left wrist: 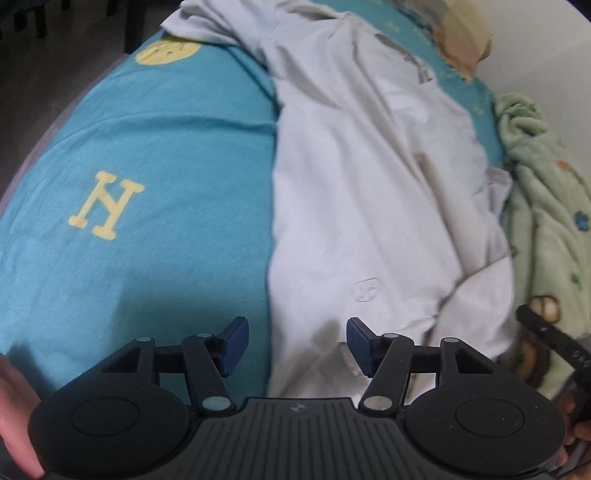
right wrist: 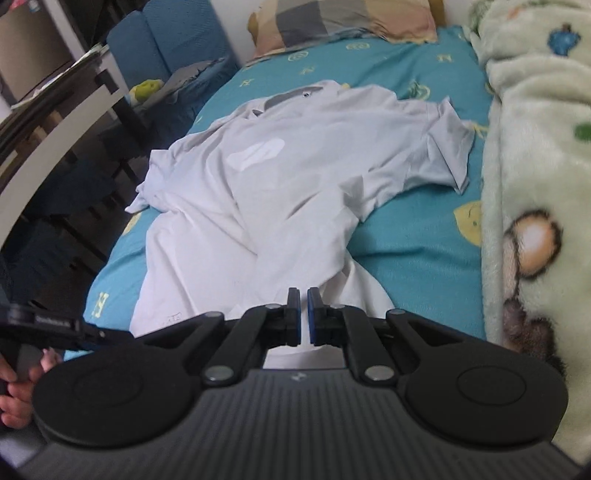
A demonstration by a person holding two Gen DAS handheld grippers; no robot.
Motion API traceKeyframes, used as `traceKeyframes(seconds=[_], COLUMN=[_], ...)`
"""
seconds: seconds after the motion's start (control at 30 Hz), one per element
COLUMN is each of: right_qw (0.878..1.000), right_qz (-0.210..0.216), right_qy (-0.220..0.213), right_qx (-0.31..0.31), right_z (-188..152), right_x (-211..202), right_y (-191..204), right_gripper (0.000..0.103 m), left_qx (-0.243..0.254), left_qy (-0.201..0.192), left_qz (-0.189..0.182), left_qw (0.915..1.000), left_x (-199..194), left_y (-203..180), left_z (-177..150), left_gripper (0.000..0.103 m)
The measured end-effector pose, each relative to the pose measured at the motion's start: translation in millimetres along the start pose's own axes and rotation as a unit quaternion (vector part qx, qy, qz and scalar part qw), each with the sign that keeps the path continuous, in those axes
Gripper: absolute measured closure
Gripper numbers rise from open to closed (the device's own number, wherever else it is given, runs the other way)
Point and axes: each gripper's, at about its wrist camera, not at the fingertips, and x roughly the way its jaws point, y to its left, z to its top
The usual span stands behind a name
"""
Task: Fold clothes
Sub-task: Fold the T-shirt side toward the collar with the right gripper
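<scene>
A white polo shirt (right wrist: 280,177) lies crumpled on the teal bed sheet (right wrist: 417,236), collar toward the pillow and one short sleeve (right wrist: 447,147) spread to the right. My right gripper (right wrist: 303,314) is at the shirt's near hem; its fingers are pressed together with a sliver of white cloth between the blue pads, and folds run toward them. In the left wrist view the shirt (left wrist: 369,184) covers the right half of the sheet (left wrist: 147,147). My left gripper (left wrist: 297,345) stands open just above the shirt's left edge, with nothing between its pads (left wrist: 360,347).
A green patterned fleece blanket (right wrist: 535,184) is heaped along the right side of the bed. A patchwork pillow (right wrist: 343,18) lies at the head. Dark furniture and a white rail (right wrist: 55,147) stand off the bed's left edge. A hand (left wrist: 14,413) holds each gripper.
</scene>
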Motion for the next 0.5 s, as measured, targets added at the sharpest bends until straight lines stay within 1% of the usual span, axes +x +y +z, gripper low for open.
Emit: traceKeyframes(seconds=[0.1, 0.17, 0.23, 0.27, 0.37, 0.43, 0.5], right_qw=[0.999, 0.998, 0.998, 0.998, 0.998, 0.998, 0.998], right_qz=[0.016, 0.023, 0.023, 0.025, 0.028, 0.030, 0.031], right_qy=[0.013, 0.023, 0.032, 0.035, 0.040, 0.039, 0.037], right_qx=[0.033, 0.050, 0.053, 0.052, 0.050, 0.048, 0.045], right_z=[1, 1, 0, 0, 0, 0, 0], right_x=[6, 11, 17, 19, 22, 20, 17], right_y=[-13, -20, -22, -22, -22, -22, -21], right_gripper=[0.095, 0.095, 0.095, 0.095, 0.095, 0.095, 0.095], left_qx=[-0.017, -0.010, -0.005, 0.000, 0.008, 0.004, -0.005], left_qy=[-0.003, -0.007, -0.005, -0.002, -0.019, -0.038, -0.049], left_qz=[0.005, 0.000, -0.010, -0.014, -0.020, -0.025, -0.038], left_qw=[0.9998, 0.9999, 0.9999, 0.9999, 0.9996, 0.9989, 0.9981], left_x=[7, 9, 10, 11, 0, -14, -32], left_y=[4, 0, -4, -6, -8, -6, -2], left_z=[3, 4, 2, 2, 2, 6, 14], left_gripper=[0.042, 0.053, 0.096, 0.100, 0.102, 0.103, 0.103])
